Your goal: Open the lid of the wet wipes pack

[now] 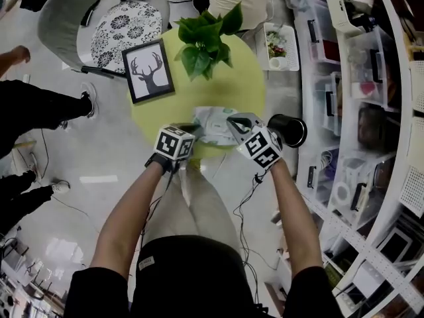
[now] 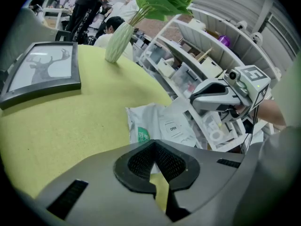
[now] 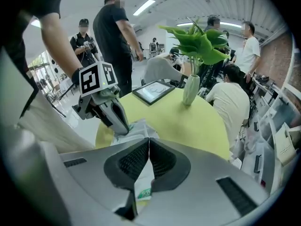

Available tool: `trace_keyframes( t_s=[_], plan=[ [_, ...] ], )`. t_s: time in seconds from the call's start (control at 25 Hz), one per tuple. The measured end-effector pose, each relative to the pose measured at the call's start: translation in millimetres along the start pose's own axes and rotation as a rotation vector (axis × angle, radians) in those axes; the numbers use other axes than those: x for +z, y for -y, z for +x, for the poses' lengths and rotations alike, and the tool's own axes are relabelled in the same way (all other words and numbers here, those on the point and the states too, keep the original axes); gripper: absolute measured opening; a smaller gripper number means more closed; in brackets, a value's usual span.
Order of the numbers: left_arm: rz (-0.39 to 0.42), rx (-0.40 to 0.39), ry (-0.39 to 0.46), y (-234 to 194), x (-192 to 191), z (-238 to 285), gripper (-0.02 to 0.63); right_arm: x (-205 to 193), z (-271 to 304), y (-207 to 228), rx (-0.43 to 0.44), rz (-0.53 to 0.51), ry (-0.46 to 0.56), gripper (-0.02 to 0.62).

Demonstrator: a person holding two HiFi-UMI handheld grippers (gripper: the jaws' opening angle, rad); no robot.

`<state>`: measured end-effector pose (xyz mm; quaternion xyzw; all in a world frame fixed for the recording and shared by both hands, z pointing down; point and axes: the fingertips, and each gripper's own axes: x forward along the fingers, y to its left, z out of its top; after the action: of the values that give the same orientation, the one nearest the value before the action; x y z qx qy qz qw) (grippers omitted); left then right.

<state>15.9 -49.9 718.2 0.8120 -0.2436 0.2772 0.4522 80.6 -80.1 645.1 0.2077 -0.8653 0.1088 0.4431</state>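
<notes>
Wipes pack point(image 2: 141, 121), lid point(image 2: 172, 127) marked "OPEN", left gripper point(image 2: 153, 144) pinching pack, right gripper point(image 3: 148, 139) pinching lid

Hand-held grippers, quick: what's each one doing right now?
Left hand-held gripper: closed on the edge of the wet wipes pack.
Right hand-held gripper: closed on the pack's lid.
</notes>
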Motion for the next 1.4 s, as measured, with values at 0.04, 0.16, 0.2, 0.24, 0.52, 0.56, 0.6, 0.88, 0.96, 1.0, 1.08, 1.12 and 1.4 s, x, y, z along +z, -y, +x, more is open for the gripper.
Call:
trace_keyframes(
  t_s=[0.04,0.16,0.2,0.24,0.52,0.56,0.6,0.88,0.96,1.0,1.08,1.12,1.4],
  plan=[
    [-0.001,0.001,-0.001,0.3,0.0,0.0,0.015,0.3,0.0,1.4,0.014,0.018,0.002,0.006],
    [-0.001,0.002,0.000,0.4,0.0,-0.2,0.015,2.0,0.5,7.2,0.045,0.072,0.010,0.006],
    [-0.001,0.002,0.001,0.2,0.1,-0.1,0.015,2.4,1.0,9.4,0.049,0.080,0.009,0.008],
    [-0.002,0.003,0.002,0.1,0.1,0.0,0.015,2.8,1.7,11.5,0.052,0.083,0.009,0.008],
    [-0.007,0.001,0.008,-0.9,0.4,0.6,0.015,3.4,7.7,25.8,0.027,0.089,0.002,0.008],
    [-0.007,0.001,0.008,-0.8,0.3,0.6,0.015,3.6,8.3,26.8,0.025,0.097,0.005,0.008],
    [-0.007,0.000,0.008,-0.7,0.3,0.6,0.015,3.7,8.7,27.6,0.024,0.103,0.007,0.009],
    [-0.008,0.002,0.011,0.1,0.5,-0.5,0.015,4.7,9.0,32.2,0.014,0.131,0.015,0.009],
    [-0.008,0.002,0.011,0.5,0.6,-0.7,0.015,4.2,9.3,33.7,0.006,0.136,0.015,0.009],
    [-0.008,0.002,0.010,0.6,0.7,-0.6,0.015,3.5,9.9,34.9,-0.001,0.138,0.015,0.009],
    [-0.008,0.001,0.010,0.5,0.9,-0.4,0.015,1.4,11.8,36.9,-0.010,0.147,0.014,0.011],
    [-0.008,0.001,0.010,0.2,0.8,-0.3,0.015,1.4,12.5,37.2,-0.012,0.152,0.015,0.011],
    [-0.004,0.007,0.012,0.8,0.0,-0.5,0.015,3.1,11.4,36.6,-0.011,0.170,0.031,0.011]
  ],
)
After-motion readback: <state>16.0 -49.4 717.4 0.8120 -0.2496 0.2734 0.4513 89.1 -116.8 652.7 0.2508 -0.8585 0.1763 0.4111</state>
